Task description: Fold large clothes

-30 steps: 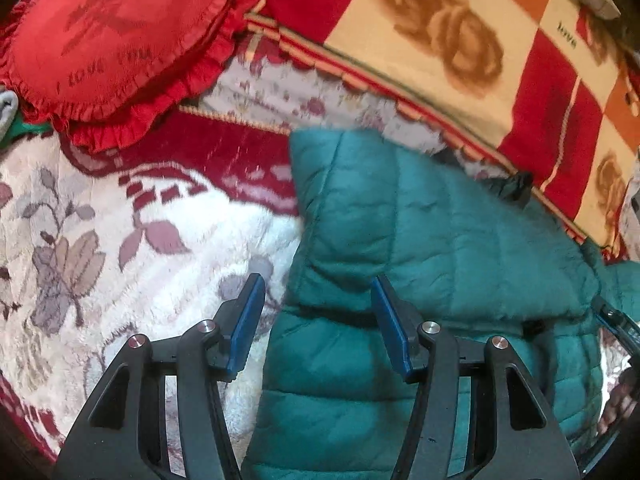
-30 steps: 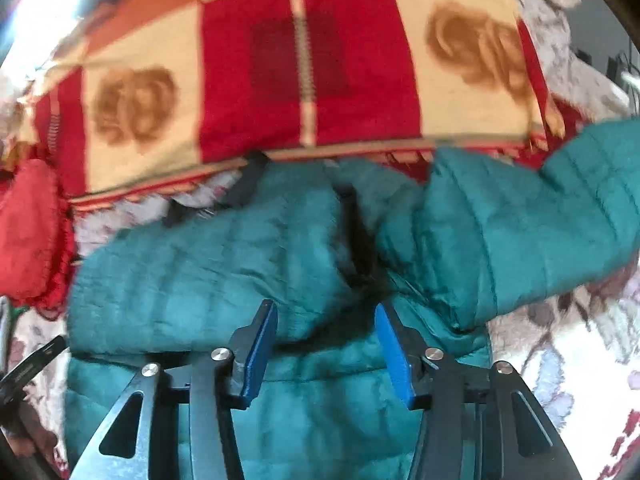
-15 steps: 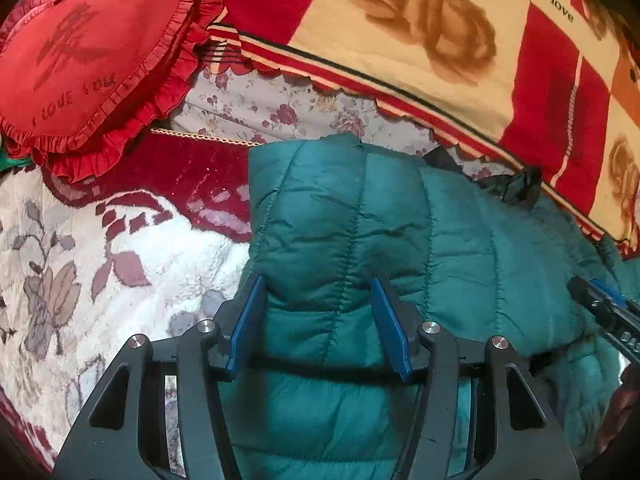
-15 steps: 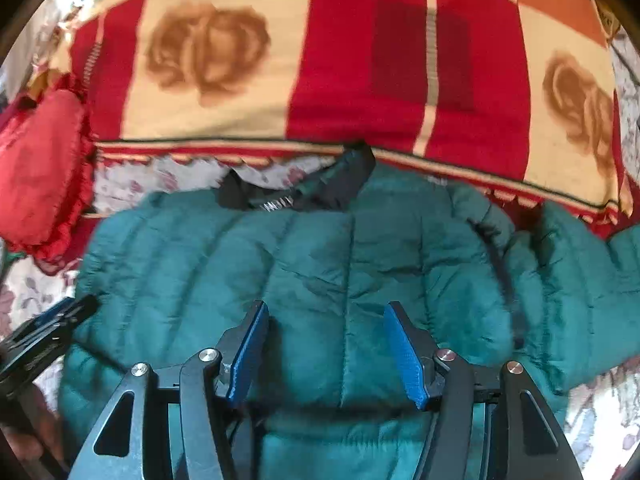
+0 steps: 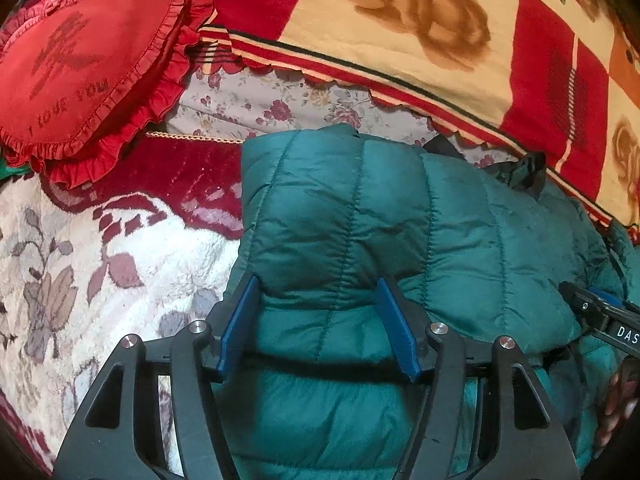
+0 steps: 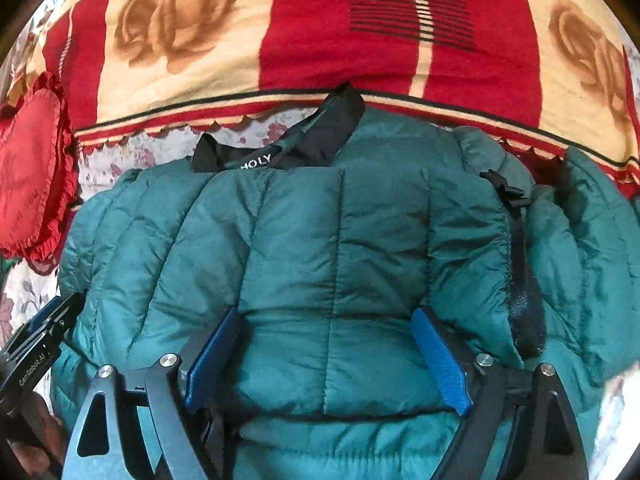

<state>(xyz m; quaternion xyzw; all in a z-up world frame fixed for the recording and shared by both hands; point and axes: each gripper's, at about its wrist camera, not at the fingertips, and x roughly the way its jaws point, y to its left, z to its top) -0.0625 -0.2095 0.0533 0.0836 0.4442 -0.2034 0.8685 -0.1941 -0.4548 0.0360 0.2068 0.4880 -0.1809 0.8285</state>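
Observation:
A teal quilted puffer jacket (image 5: 400, 220) lies folded on the bed, its black collar (image 6: 320, 136) at the far edge. My left gripper (image 5: 318, 282) straddles the near edge of the top folded layer at the jacket's left side. Its jaws are opening, with the puffy fabric bulging between the blue pads. My right gripper (image 6: 326, 312) straddles the same layer of the jacket (image 6: 340, 220) further right, jaws opening wide around the fabric. Each gripper shows at the edge of the other's view: the right gripper (image 5: 600, 316), the left gripper (image 6: 44, 336).
A red heart-shaped frilled cushion (image 5: 80, 60) lies at the far left. A red and cream rose-patterned blanket (image 5: 400, 20) is bunched along the far side behind the jacket. The bed's plush floral cover (image 5: 80, 280) shows left of the jacket.
Both grippers carried the jacket's top layer over and down until it lies flat on the lower part. Both sets of jaws have widened, the right far more.

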